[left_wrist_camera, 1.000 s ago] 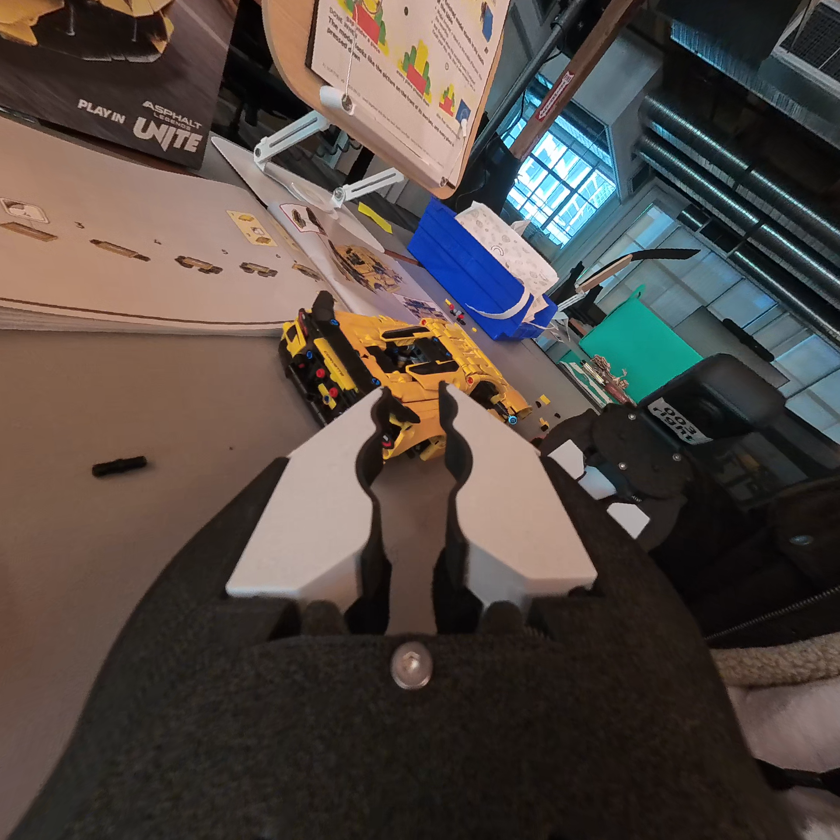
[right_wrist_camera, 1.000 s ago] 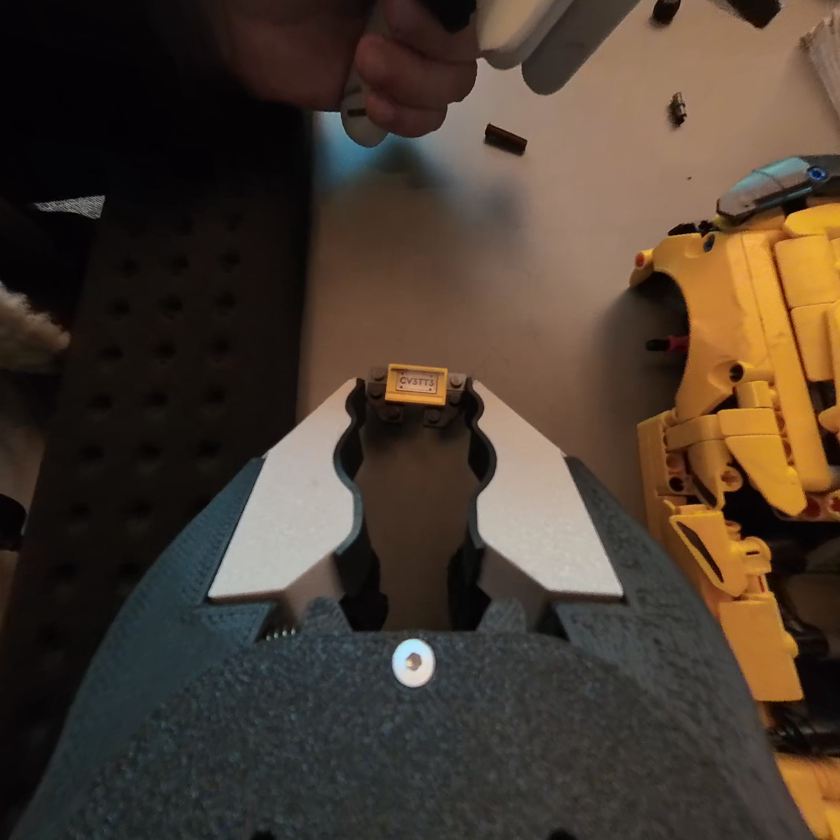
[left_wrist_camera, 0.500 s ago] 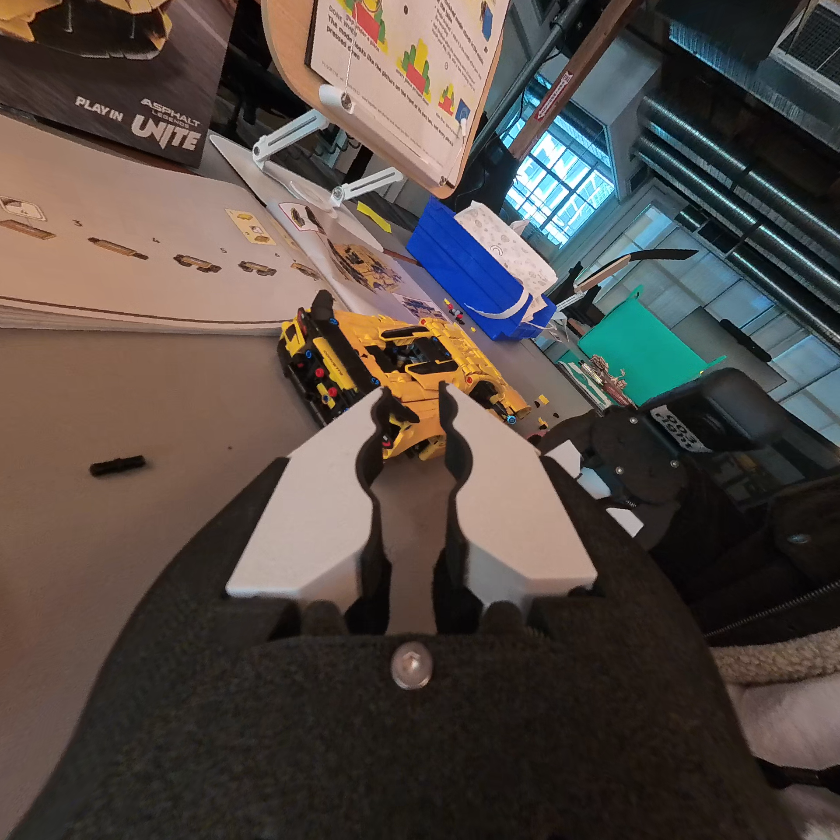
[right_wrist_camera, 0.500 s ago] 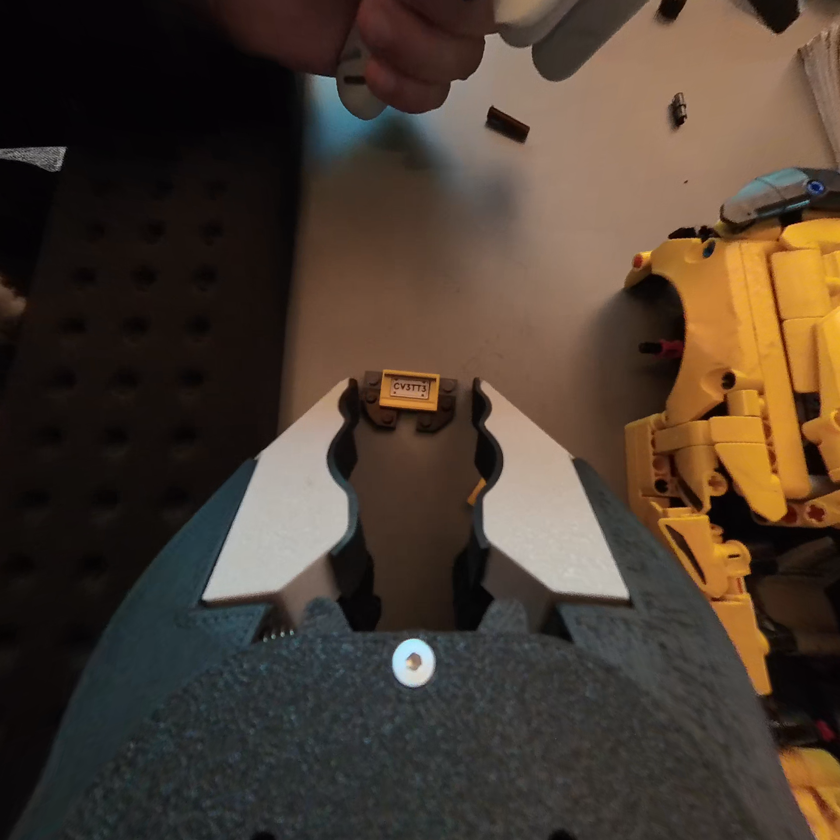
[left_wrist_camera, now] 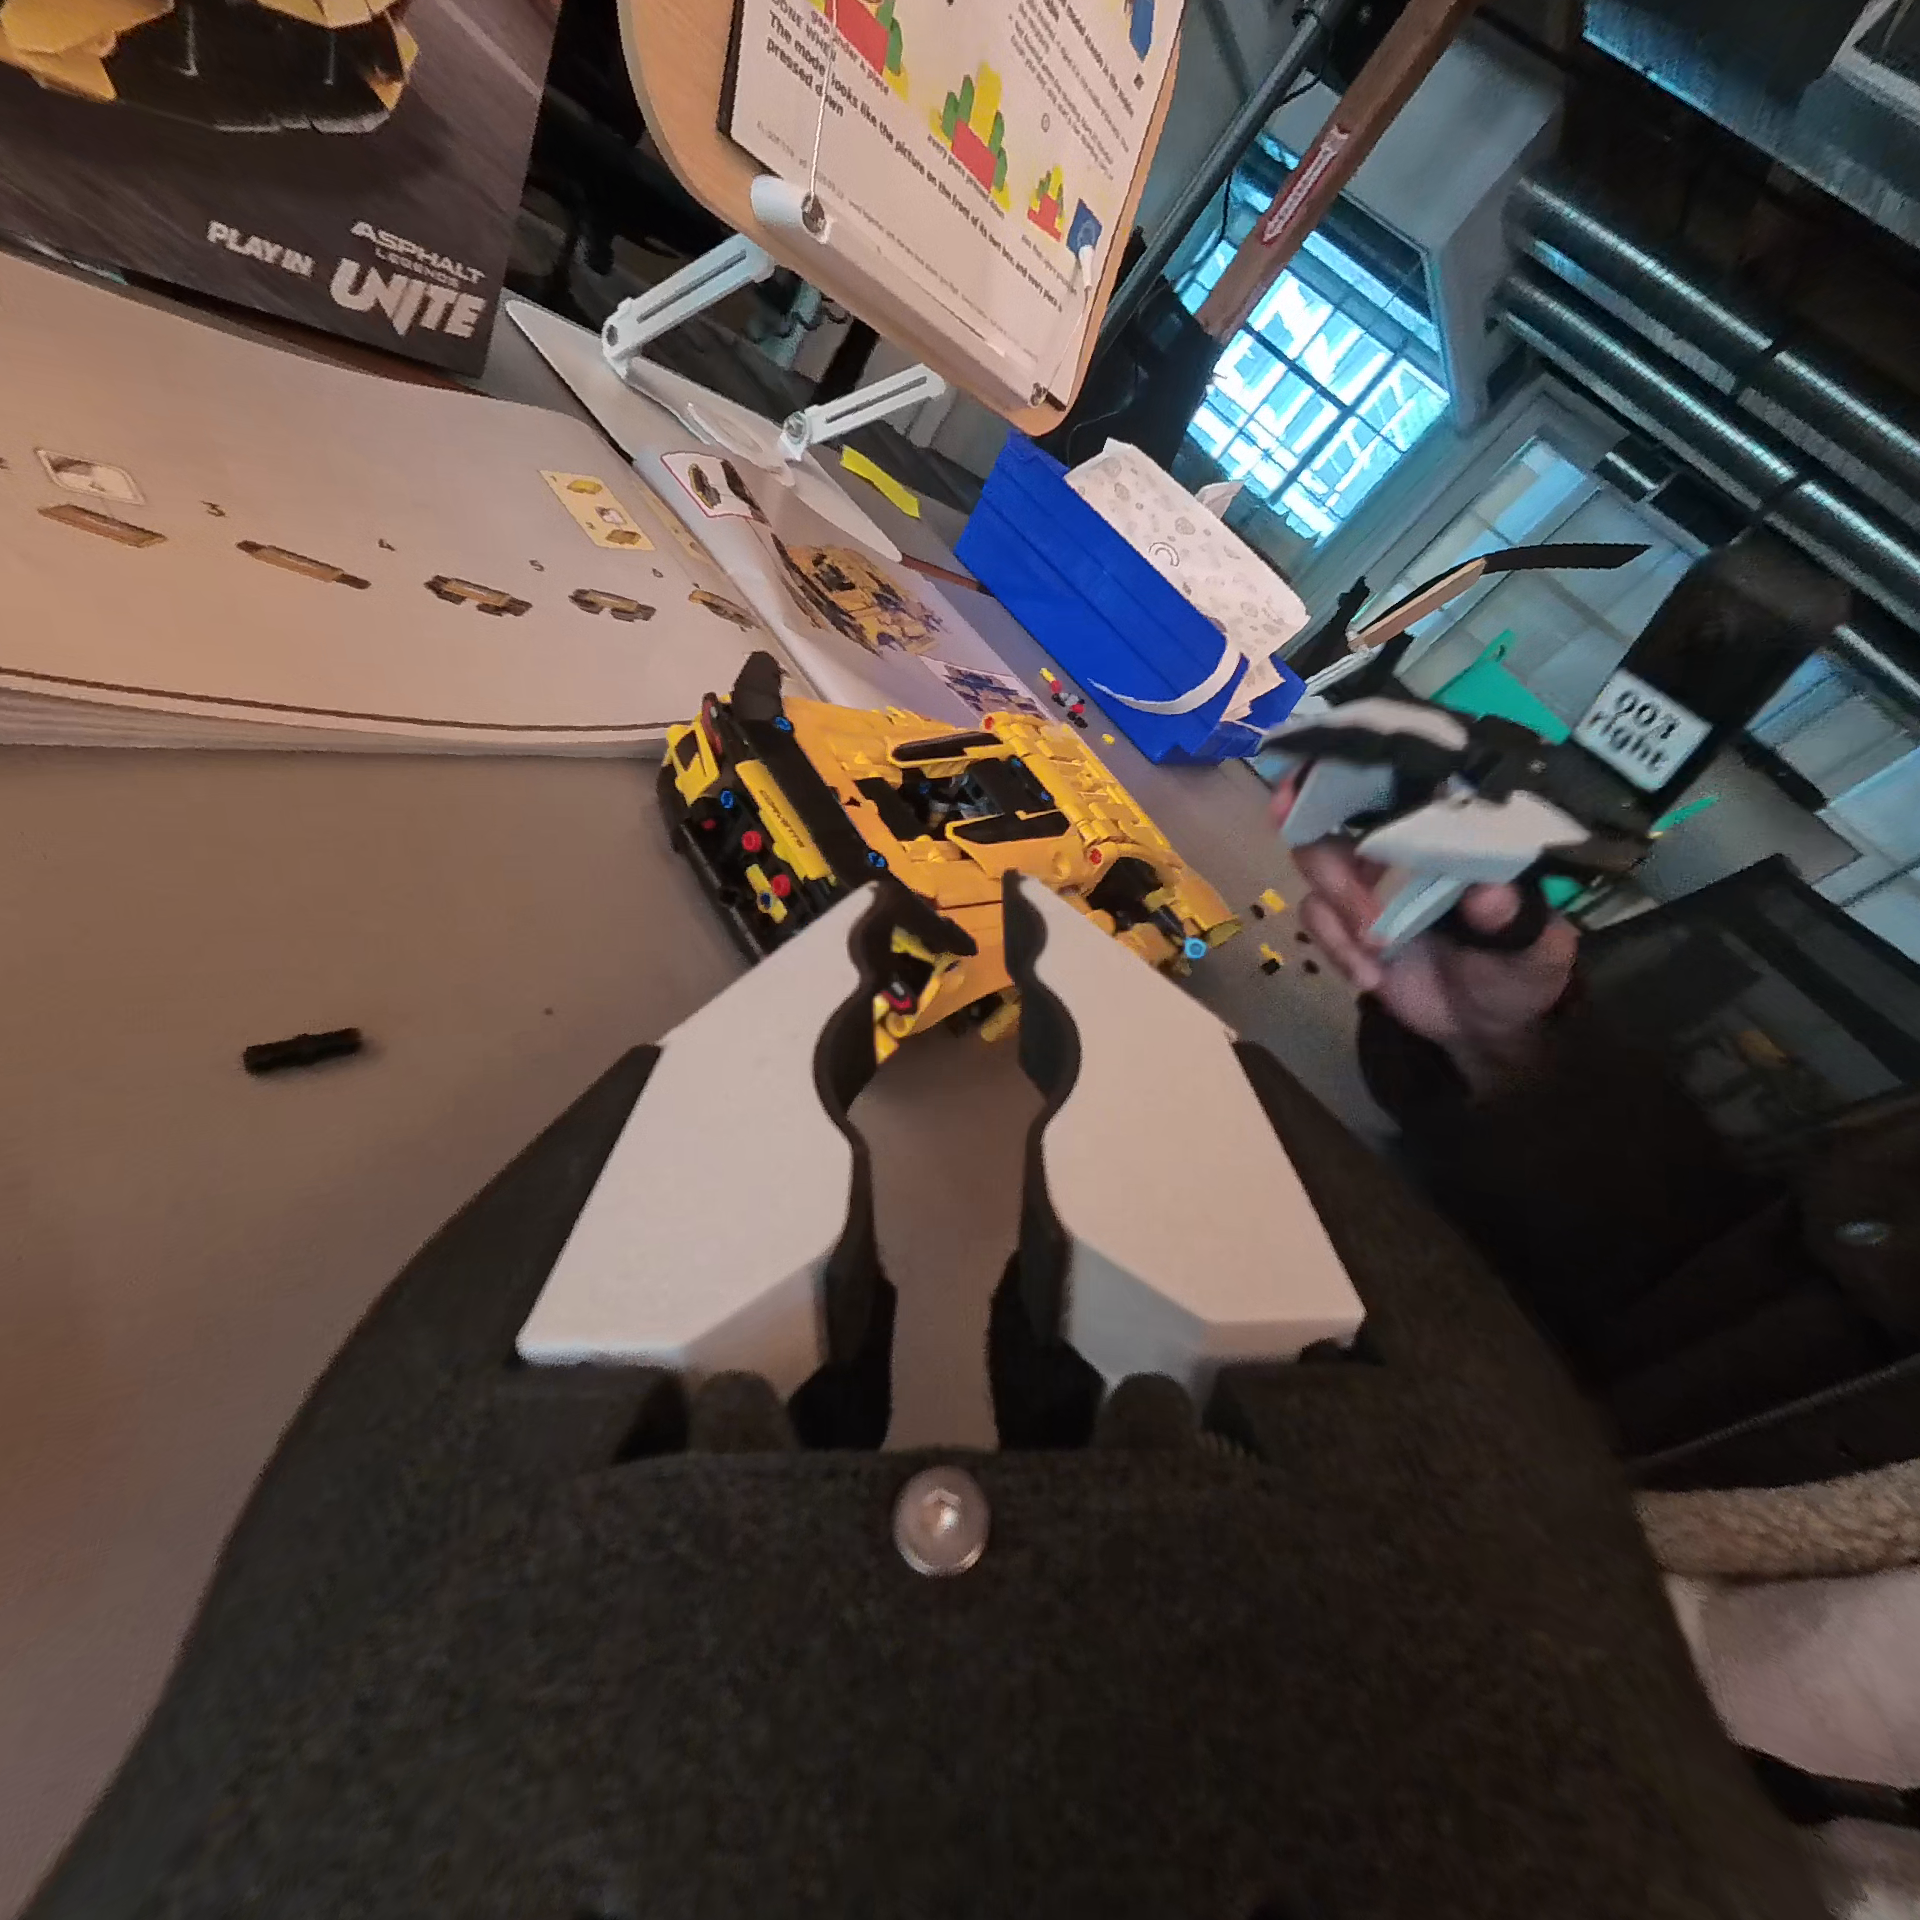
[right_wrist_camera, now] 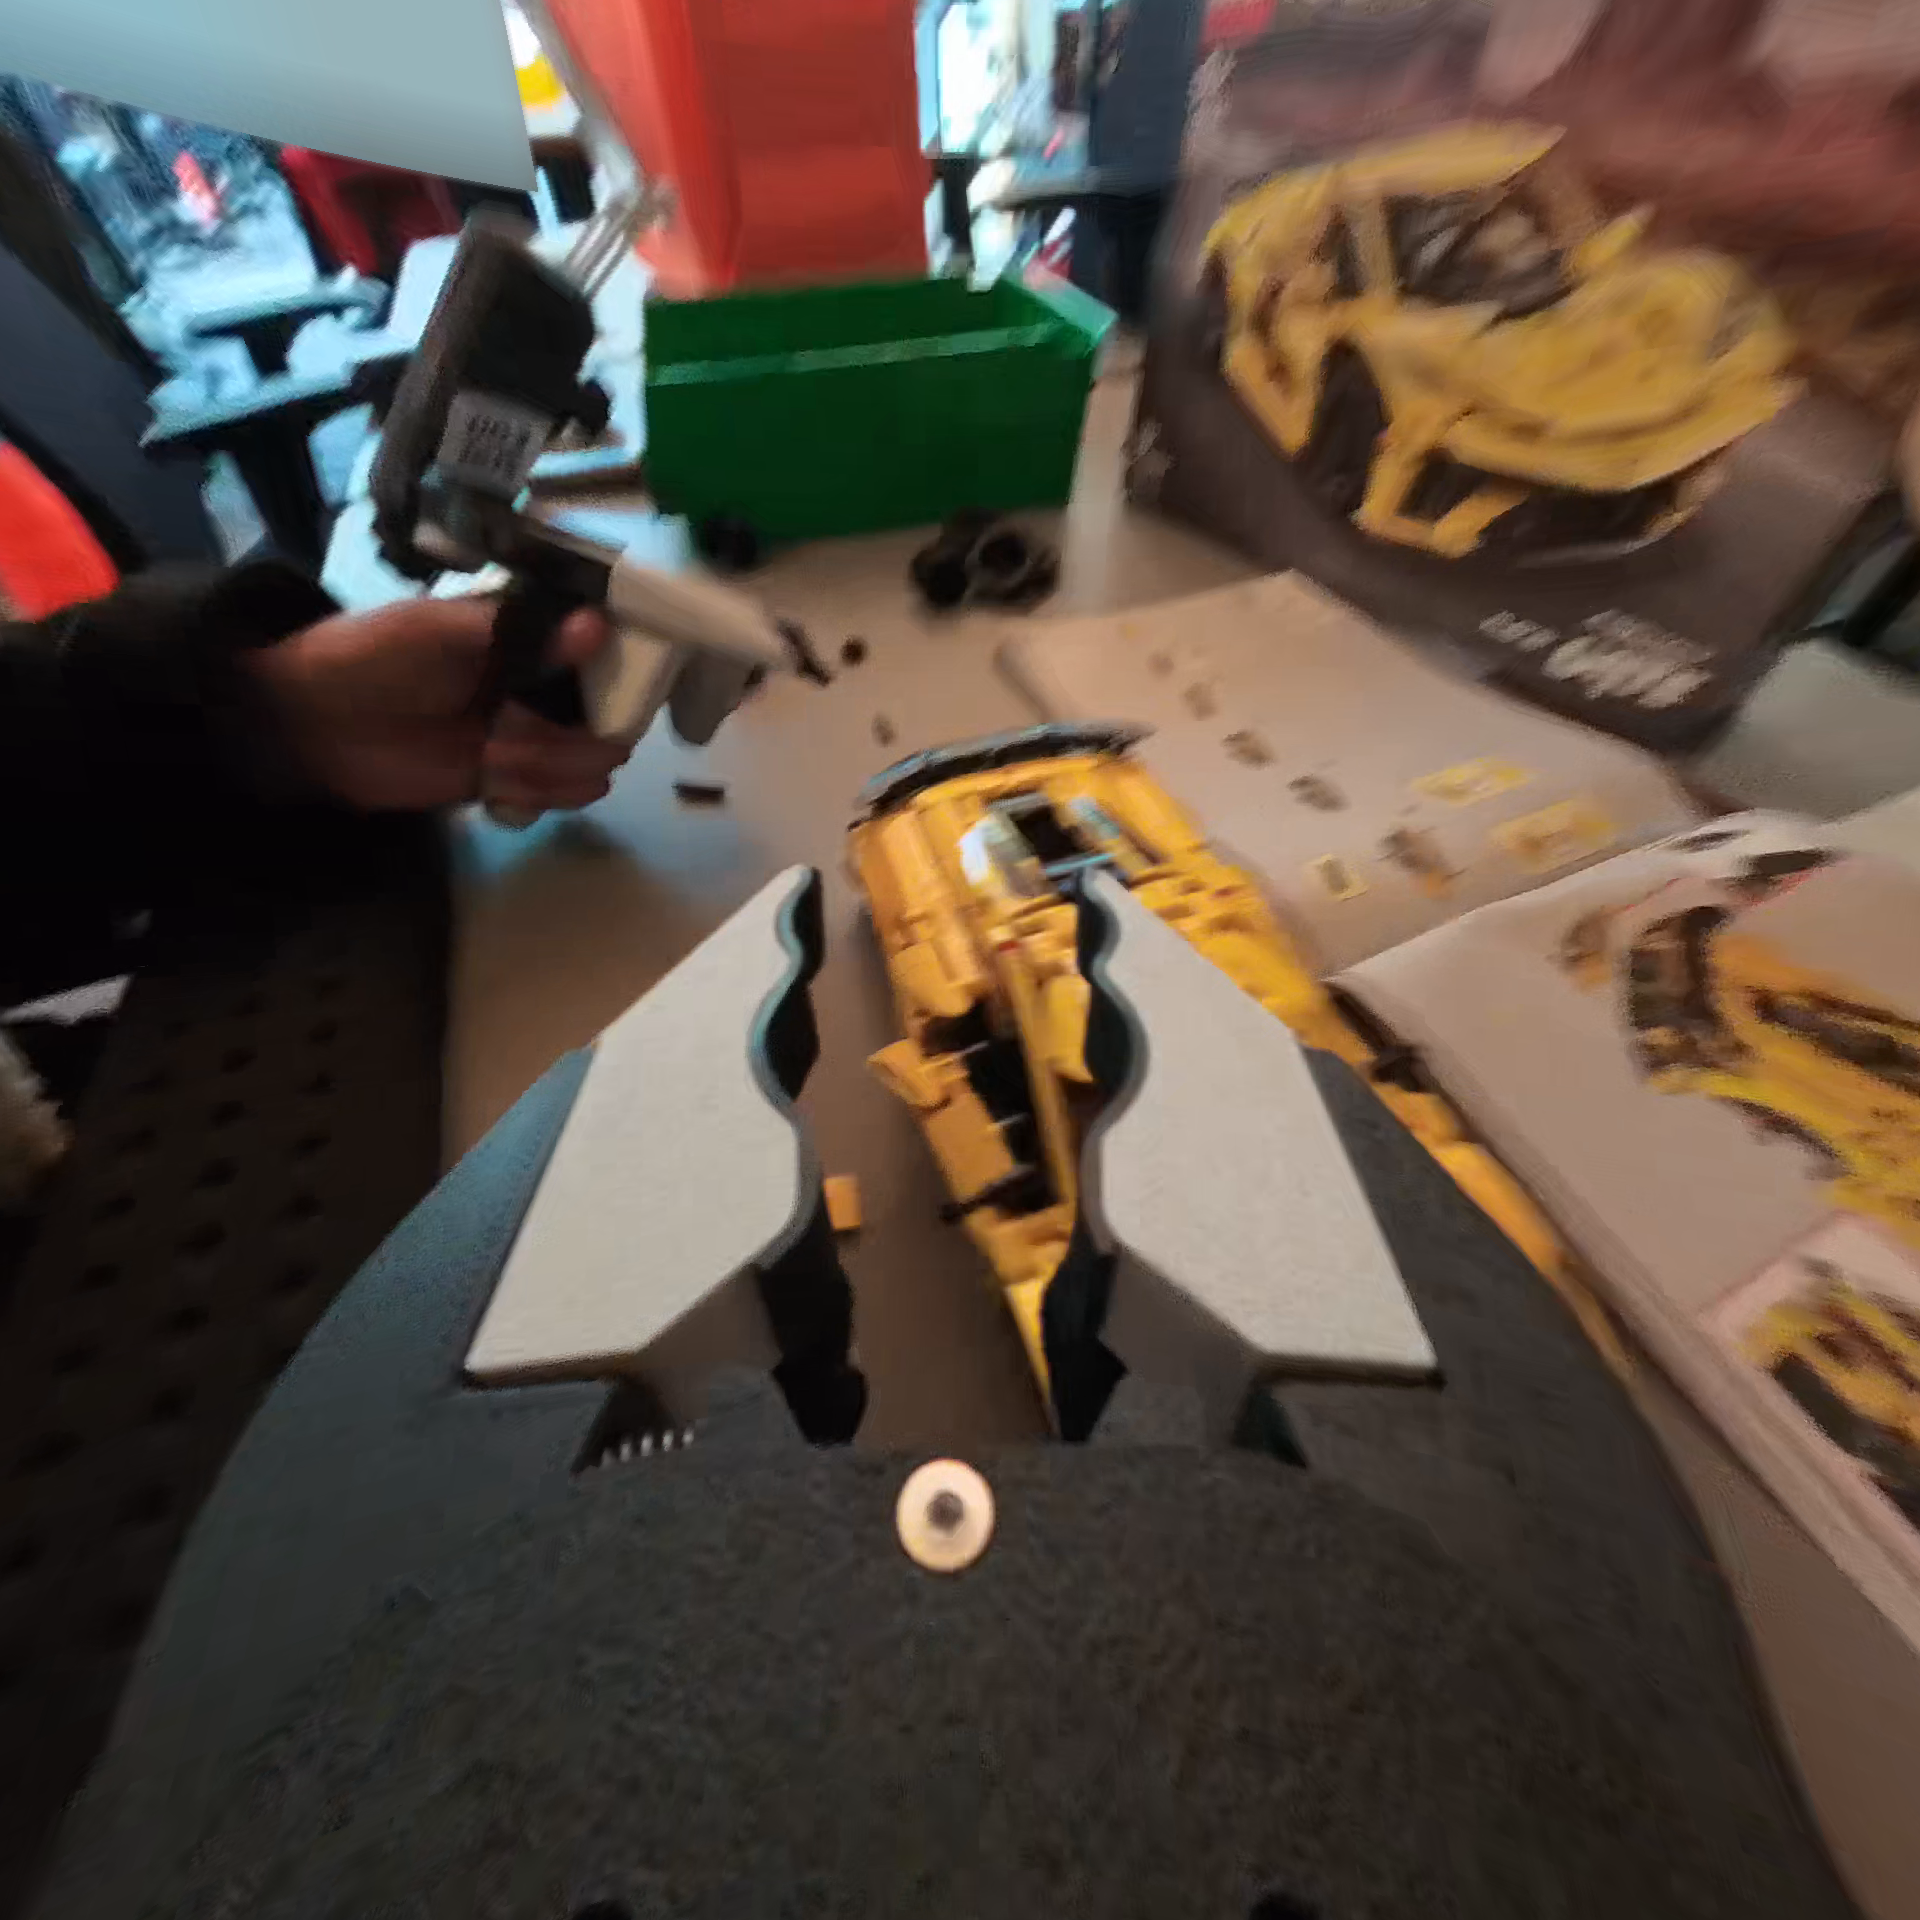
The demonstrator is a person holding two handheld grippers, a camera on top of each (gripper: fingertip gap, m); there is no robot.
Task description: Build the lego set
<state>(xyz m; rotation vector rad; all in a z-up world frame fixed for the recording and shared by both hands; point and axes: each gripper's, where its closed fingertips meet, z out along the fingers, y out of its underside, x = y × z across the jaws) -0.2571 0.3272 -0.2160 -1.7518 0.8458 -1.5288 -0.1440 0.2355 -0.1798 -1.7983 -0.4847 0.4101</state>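
Grey tabletop [left_wrist_camera: 312,914]: my left claw [left_wrist_camera: 940,914] and right claw [right_wrist_camera: 945,914] hang open, empty, near the yellow car [left_wrist_camera: 935,821]. Light, brittle, I judge; grip its chassis sides.

The yellow Lego sports car [left_wrist_camera: 925,821] is seen resting on the grey table [left_wrist_camera: 312,935], partly built, with black trim, a black rear wing and blue and red pins exposed at its rear. An open cavity is visible in its top. A small yellow piece [right_wrist_camera: 842,1203] is found lying on the table just beside the car's side. Small loose pieces [left_wrist_camera: 1283,935] are scattered near its nose.
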